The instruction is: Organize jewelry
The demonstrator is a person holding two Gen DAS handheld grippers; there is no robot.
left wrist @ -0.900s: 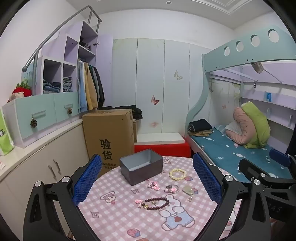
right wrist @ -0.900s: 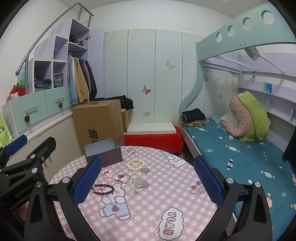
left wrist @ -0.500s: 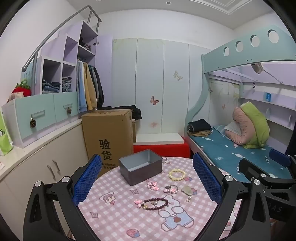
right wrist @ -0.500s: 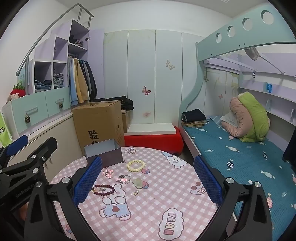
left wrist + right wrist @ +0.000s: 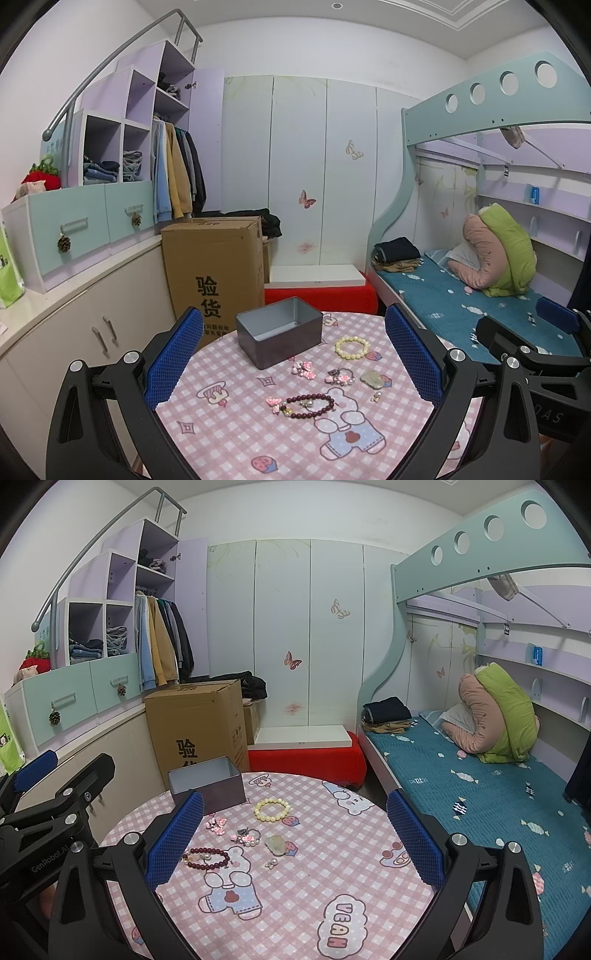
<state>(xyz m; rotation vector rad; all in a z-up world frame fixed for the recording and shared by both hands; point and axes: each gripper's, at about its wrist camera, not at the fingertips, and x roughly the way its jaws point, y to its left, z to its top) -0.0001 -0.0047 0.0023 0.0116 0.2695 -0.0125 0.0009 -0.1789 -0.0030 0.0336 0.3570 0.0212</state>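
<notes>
- the left gripper [image 5: 293, 356] hovers over the round pink checked table [image 5: 229, 439], blue pads spread wide, holding nothing.
- an open grey metal tin [image 5: 279, 331] sits at the far left.
- dark red bead bracelet [image 5: 308, 404], pink charms [image 5: 303, 369], pale yellow bead bracelet [image 5: 352, 347] lie loose beside it.
- the right gripper [image 5: 294, 843] gapes wide, holding nothing.

An open grey tin [image 5: 279, 331] stands empty on the bench; a cream bracelet [image 5: 352, 347], dark bracelet [image 5: 309, 403], pink charms [image 5: 303, 369] and jade pendant [image 5: 373, 379] lie beside it.
</notes>
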